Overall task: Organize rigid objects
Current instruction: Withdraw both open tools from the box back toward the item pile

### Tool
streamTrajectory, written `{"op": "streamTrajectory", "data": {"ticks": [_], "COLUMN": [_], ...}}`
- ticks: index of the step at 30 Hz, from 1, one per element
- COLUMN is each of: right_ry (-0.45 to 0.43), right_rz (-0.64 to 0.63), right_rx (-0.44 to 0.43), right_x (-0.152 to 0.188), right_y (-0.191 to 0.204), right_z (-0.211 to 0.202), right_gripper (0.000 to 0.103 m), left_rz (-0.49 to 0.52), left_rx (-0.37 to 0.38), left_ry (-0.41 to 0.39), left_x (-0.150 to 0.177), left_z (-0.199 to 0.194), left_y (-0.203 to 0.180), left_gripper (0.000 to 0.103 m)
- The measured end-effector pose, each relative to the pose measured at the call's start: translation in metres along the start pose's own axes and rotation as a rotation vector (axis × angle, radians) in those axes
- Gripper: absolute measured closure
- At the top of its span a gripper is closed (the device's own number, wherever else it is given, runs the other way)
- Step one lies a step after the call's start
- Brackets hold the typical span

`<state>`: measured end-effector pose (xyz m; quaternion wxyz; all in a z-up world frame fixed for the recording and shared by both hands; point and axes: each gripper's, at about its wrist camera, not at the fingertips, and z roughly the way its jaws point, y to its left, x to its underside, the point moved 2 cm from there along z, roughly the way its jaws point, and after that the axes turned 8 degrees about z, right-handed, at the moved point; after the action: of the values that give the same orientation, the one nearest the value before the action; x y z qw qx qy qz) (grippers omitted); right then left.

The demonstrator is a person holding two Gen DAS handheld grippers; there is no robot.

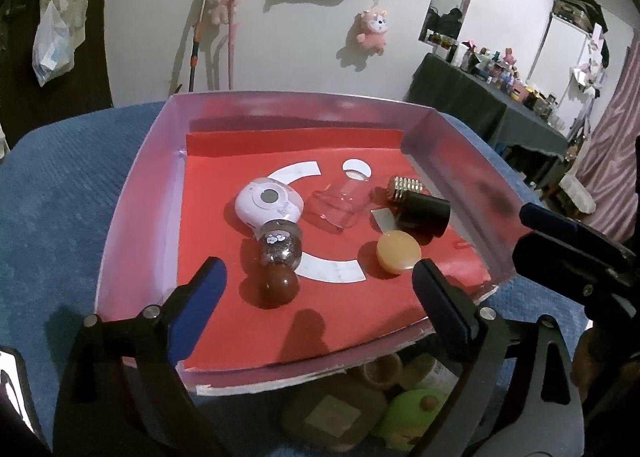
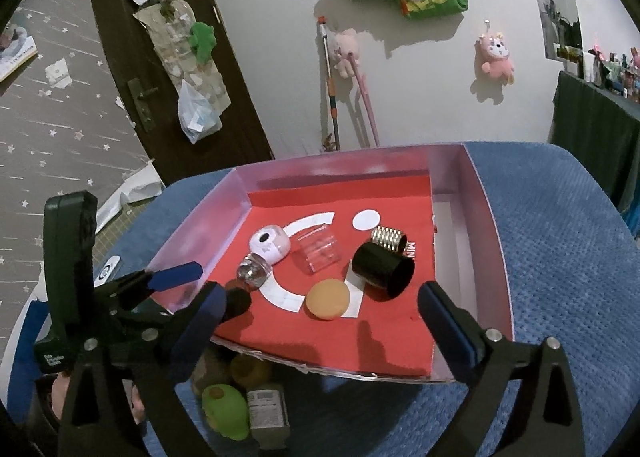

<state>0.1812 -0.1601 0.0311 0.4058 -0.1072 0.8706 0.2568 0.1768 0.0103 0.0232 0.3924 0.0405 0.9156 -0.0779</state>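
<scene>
both grippers hang over the near edge of the tray point(image 1: 136, 193), fingers spread wide and nothing between them. the left gripper point(image 1: 316, 289) has the globe bottle point(image 1: 278, 253) just ahead, between its fingertips and a little left of centre, its brown cap point(image 1: 280, 285) pointing back at them. the white case point(image 1: 268, 205) touches the bottle's far end. ahead of the right finger lies the tan disc point(image 1: 398, 255); beyond it the black tube point(image 1: 424, 213) lies on its side with the ribbed silver cap point(image 1: 404, 187) at its far end, and the clear box point(image 1: 340, 203) sits between case and tube.

the right gripper point(image 2: 320, 305) looks in from the other side: the disc point(image 2: 327, 299) is just ahead of centre, the tube point(image 2: 382, 269) toward its right finger.

judging progress: six pieces already lie in the tray, loosely grouped in the middle, so most of the gathering looks done. left over, close under the fingers outside the tray's near edge, are a green toy point(image 2: 226, 411), a labelled bottle point(image 2: 267, 407) and a few other items too dim to name.
</scene>
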Motion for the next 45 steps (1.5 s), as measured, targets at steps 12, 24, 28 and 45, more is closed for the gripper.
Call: {"op": "streamTrajectory", "data": {"ticks": [12, 24, 28, 45], "right_ry": [-0.053, -0.100, -0.120, -0.193], "right_rz": [-0.030, -0.067, -0.070, -0.087], "right_rx": [0.005, -0.011, -0.025, -0.029], "right_x": [0.003, 0.012, 0.015, 0.029], "right_y": [0.012, 0.031, 0.035, 0.044], "right_z": [-0.019, -0.041, -0.048, -0.069], "right_gripper": [0.000, 0.000, 0.000, 0.000], "left_rz": [-0.010, 0.017, 0.003, -0.018], "left_rx": [-0.047, -0.097, -0.069, -0.096], "left_ry": [-0.084, -0.126, -0.138, -0.167], "left_x": [0.004, 0.014, 0.019, 0.038], "left_z": [-0.040, -0.069, -0.075, -0.098], "left_y": [0.004, -0.006, -0.005, -0.009], "left_gripper": [0.000, 0.000, 0.000, 0.000]}}
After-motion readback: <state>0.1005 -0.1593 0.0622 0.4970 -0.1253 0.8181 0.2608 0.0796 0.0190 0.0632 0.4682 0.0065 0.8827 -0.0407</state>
